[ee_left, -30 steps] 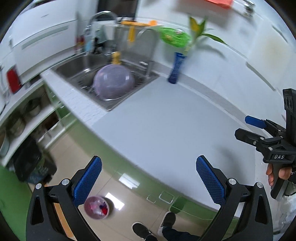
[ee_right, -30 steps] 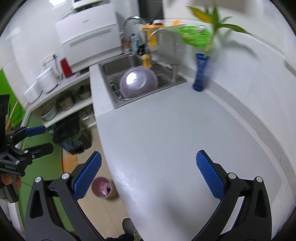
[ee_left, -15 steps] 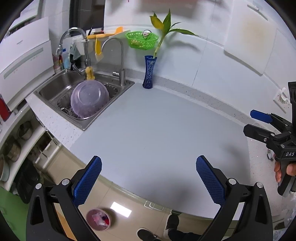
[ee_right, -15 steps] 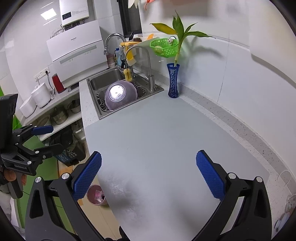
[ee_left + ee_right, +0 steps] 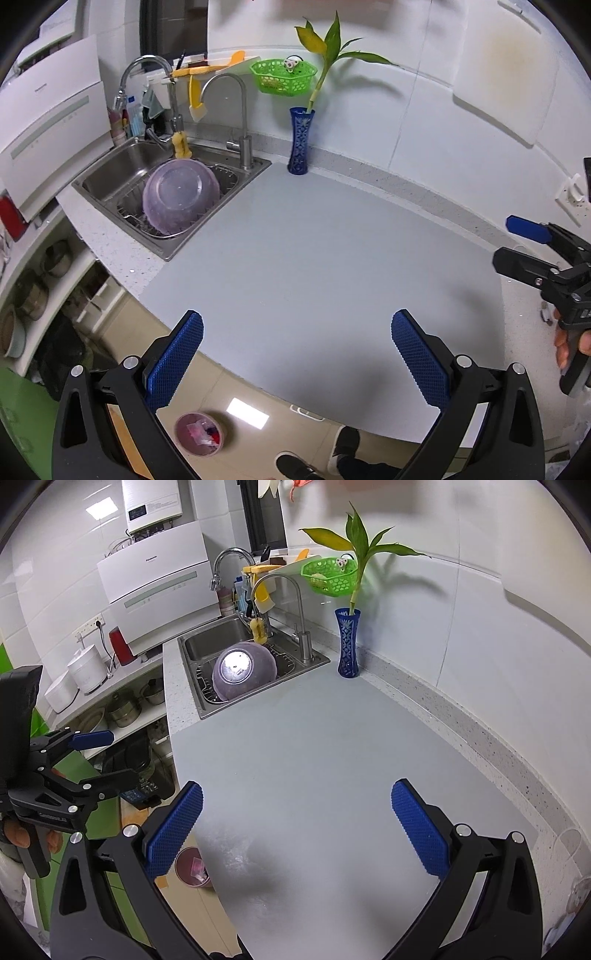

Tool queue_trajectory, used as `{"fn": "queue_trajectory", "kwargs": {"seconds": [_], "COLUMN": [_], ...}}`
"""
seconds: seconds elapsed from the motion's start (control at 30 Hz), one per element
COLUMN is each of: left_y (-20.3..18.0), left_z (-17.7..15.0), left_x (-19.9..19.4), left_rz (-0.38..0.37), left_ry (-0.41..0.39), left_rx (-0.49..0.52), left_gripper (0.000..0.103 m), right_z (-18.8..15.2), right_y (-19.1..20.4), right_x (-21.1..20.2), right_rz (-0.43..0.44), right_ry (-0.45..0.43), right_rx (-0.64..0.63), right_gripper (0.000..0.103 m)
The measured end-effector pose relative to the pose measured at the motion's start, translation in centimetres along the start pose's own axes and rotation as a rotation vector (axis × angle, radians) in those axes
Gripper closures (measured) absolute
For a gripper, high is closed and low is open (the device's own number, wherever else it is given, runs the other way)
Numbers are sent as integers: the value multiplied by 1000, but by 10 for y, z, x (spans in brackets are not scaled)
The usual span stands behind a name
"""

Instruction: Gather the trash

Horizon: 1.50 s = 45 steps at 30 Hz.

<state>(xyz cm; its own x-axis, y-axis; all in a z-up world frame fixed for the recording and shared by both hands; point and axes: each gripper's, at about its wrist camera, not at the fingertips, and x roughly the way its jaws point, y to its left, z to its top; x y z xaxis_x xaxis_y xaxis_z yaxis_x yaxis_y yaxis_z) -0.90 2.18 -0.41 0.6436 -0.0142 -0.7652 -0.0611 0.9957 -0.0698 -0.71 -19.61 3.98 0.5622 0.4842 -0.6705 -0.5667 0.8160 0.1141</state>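
Note:
A small pink trash bin (image 5: 199, 434) with scraps inside stands on the floor below the counter edge; it also shows in the right wrist view (image 5: 192, 867). My left gripper (image 5: 295, 354) is open and empty, held above the counter's front edge. My right gripper (image 5: 295, 834) is open and empty over the grey counter (image 5: 332, 757). Each gripper shows in the other's view, the right gripper (image 5: 517, 243) at the right and the left gripper (image 5: 99, 757) at the left. No loose trash shows on the counter.
A steel sink (image 5: 122, 177) holds an upturned purple bowl (image 5: 177, 201) at the back left. A blue vase (image 5: 300, 144) with a green plant stands by the wall. A green basket (image 5: 282, 75) hangs above. Shelves with pots (image 5: 122, 709) stand left. Shoes (image 5: 295, 467) show on the floor.
Both grippers have risen and tilted up, so the counter and wall now fill more of each view. Both stay open and empty.

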Motion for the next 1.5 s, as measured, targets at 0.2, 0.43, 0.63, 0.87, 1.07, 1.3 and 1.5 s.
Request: {"fn": "queue_trajectory", "kwargs": {"seconds": [0.2,0.43,0.63,0.87,1.07,1.3,1.5], "left_y": [0,-2,-1,1,1,0,-1], "left_z": [-2,-3,-2,-3,-3,-2,-2], "left_x": [0,-1,-2,-3,-5,-3,-3], "left_rz": [-14,4,10,11,9,6,4], "left_ry": [2,-20,-20,-23,-25,-23,-24], "left_rx": [-21,-16,-15,-19,-13,-13,-14], "left_gripper": [5,5,5,5,5,5,5], "right_z": [1,2,2,3,2,3,3], "right_y": [2,1,1,2,2,1,1], "right_x": [2,6,7,8,8,9,9], "right_rz": [8,14,15,18,16,17,16], "right_ry": [4,9,7,8,9,9,11], "right_rx": [-1,-6,-6,-9,-9,-11,-11], "right_gripper": [3,3,3,3,3,3,3]}}
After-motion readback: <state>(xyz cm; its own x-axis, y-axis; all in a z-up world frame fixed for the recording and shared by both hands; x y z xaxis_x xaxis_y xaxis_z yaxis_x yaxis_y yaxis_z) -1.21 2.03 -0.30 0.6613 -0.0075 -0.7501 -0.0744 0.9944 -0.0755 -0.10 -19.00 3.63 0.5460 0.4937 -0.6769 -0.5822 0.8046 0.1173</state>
